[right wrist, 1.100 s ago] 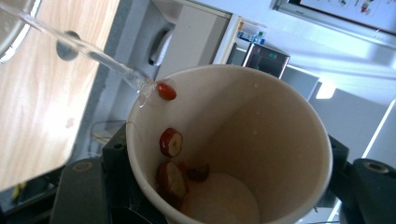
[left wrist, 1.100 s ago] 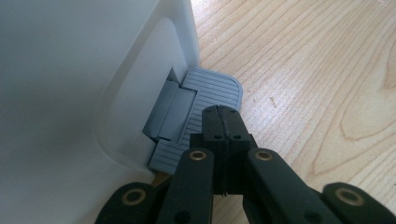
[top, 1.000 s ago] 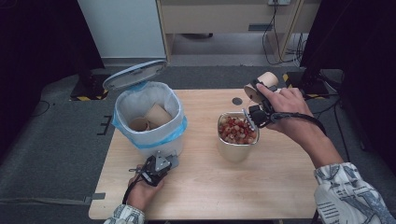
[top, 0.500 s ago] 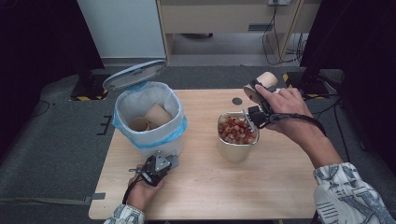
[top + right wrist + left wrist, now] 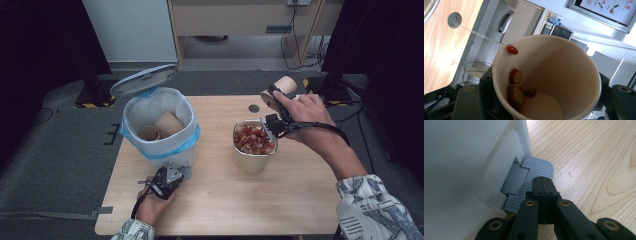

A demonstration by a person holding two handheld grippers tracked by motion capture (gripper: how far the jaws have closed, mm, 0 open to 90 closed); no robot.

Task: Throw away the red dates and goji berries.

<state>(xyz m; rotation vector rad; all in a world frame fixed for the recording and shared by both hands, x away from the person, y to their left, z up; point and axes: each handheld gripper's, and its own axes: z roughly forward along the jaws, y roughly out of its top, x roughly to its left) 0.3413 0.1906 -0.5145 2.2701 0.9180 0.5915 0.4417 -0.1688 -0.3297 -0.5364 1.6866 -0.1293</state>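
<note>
Nothing has shifted since the earlier frames: both hands and every item sit as they did. At left, the left tongs (image 5: 543, 185), pressed together on nothing, bear down on the grey pedal (image 5: 534, 173) of the white bin (image 5: 159, 145) so its lid (image 5: 144, 80) stands up, with 2 used cups inside; at right, the right tongs (image 5: 272, 102) pinch a paper cup (image 5: 549, 75) tilted above the steel pot (image 5: 254, 159) of red fruit on the counter (image 5: 280, 200). Emptying looks nearly finished, though a few pieces cling inside the cup, so the next move calls for a shake over the pot, then carrying the cup to the open bin.
</note>
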